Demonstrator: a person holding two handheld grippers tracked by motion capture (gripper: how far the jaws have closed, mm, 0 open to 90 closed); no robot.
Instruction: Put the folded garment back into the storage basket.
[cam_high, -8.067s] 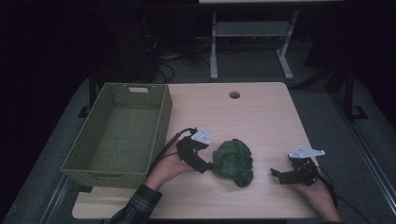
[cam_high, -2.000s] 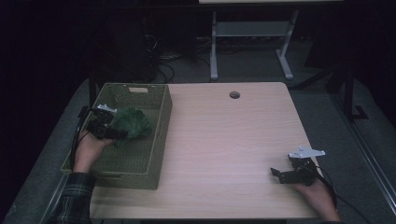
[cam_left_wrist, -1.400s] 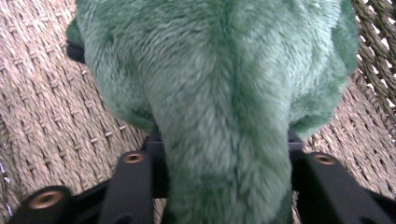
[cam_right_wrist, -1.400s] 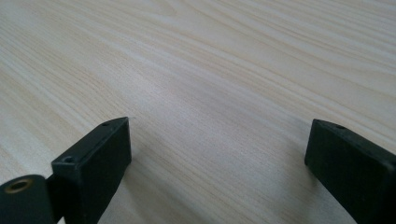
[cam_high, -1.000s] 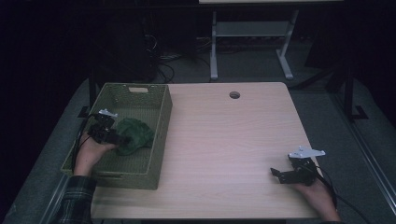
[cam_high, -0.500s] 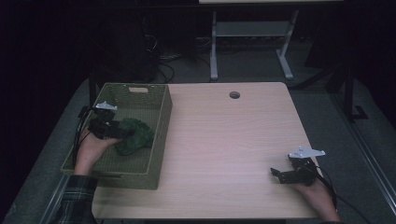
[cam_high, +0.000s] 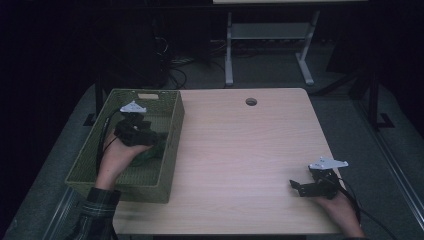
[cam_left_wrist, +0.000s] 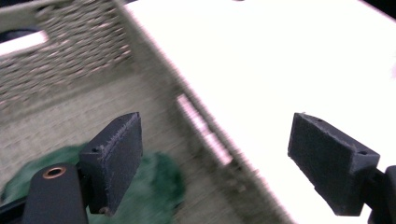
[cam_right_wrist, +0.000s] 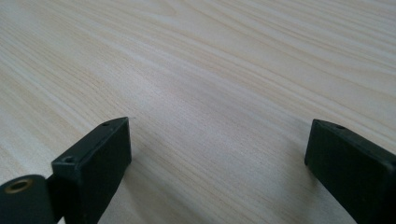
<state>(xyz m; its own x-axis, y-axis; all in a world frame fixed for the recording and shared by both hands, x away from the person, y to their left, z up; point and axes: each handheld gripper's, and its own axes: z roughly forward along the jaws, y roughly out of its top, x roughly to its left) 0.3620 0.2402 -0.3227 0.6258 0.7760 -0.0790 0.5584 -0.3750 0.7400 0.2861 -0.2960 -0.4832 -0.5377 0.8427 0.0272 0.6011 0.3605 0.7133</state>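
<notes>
A green cloth (cam_high: 150, 152) is shown lying on the floor of the woven basket (cam_high: 85, 167), against the basket's long wall on the table side and roughly midway along it. In the left gripper view the cloth (cam_left_wrist: 154, 186) is seen as a crumpled dark green heap resting on the weave, below and behind one jaw; the picture is blurred, so its folds cannot be made out.

The left gripper (cam_high: 145, 137) is held inside the basket, directly above the cloth, by the person's left hand (cam_high: 117, 157), whose plaid sleeve (cam_high: 95, 217) passes over the basket's near rim. Its jaws are spread wide apart with nothing between them; in the left gripper view (cam_left_wrist: 215, 154) the basket's side wall and the pale tabletop are seen through the gap, and the cloth lies free of both jaws.

The basket is set at the left edge of the table (cam_high: 240, 150), with a handle slot (cam_high: 146, 96) cut in its far wall. A round cable hole (cam_high: 251, 101) is seen in the tabletop to the right of the basket's far corner.

The right gripper (cam_high: 305, 186) is rested low over the table's near right corner, well apart from the basket, held by the right hand (cam_high: 340, 207). Its jaws are likewise released, and bare wood grain is seen between them in the right gripper view (cam_right_wrist: 217, 158).
</notes>
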